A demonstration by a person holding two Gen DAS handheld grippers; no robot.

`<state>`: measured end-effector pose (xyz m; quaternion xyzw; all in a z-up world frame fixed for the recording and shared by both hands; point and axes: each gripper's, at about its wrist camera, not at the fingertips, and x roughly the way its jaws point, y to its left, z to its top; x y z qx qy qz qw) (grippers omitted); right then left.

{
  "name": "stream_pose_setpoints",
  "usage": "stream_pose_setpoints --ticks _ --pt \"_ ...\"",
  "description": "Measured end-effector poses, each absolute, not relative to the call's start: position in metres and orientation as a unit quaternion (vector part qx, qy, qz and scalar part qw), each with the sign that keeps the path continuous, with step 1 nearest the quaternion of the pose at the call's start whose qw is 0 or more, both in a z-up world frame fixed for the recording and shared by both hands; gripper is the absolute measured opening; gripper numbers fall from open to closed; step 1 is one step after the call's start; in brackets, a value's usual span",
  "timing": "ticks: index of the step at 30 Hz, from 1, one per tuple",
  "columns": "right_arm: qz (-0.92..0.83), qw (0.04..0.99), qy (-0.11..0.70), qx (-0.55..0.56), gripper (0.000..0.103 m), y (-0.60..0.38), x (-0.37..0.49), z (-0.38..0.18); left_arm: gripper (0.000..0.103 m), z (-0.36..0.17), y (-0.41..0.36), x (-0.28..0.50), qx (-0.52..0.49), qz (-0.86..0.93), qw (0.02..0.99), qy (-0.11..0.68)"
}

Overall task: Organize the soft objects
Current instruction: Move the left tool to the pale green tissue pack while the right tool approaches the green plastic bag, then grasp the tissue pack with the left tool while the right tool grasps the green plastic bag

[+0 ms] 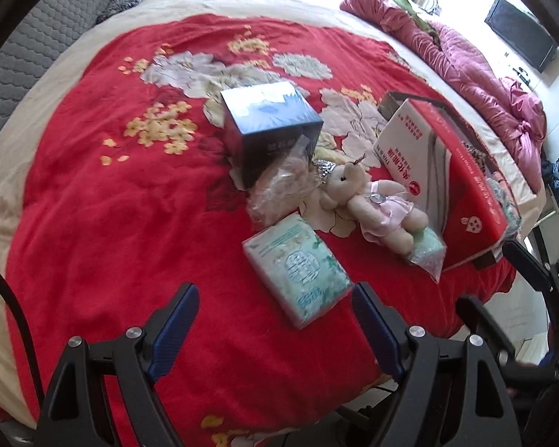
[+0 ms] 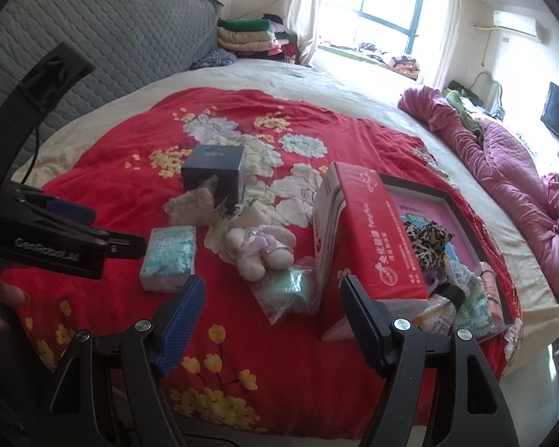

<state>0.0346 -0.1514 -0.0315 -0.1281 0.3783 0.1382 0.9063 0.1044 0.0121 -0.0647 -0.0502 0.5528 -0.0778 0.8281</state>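
A beige teddy bear in a pink dress (image 1: pixel 372 205) (image 2: pixel 259 247) lies on the red floral blanket (image 1: pixel 111 205) (image 2: pixel 279 354). A green tissue pack (image 1: pixel 298 270) (image 2: pixel 169 257) lies just ahead of my open, empty left gripper (image 1: pixel 274 307). A green item in a clear bag (image 1: pixel 426 251) (image 2: pixel 289 290) lies by the bear's feet. A pinkish item in a clear bag (image 1: pixel 279 190) (image 2: pixel 192 205) lies against a dark blue box (image 1: pixel 272 126) (image 2: pixel 214 173). My right gripper (image 2: pixel 274 300) is open and empty, just before the green bag.
A red and white open box (image 1: pixel 466 171) (image 2: pixel 369 242) holds a leopard cloth (image 2: pixel 426 246) and packets. A pink quilt (image 1: pixel 484 85) (image 2: pixel 510 171) is bunched at the right. A grey headboard (image 2: pixel 93 37) and folded clothes (image 2: pixel 246 35) stand at the back. The left gripper shows in the right view (image 2: pixel 74 234).
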Motion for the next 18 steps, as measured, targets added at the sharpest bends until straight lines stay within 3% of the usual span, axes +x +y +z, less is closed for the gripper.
stream_pose_setpoints --ticks 18 --pt "0.099 0.904 0.388 -0.152 0.076 -0.138 0.071 -0.086 0.083 -0.111 -0.01 0.152 -0.047 -0.077 0.8 0.593"
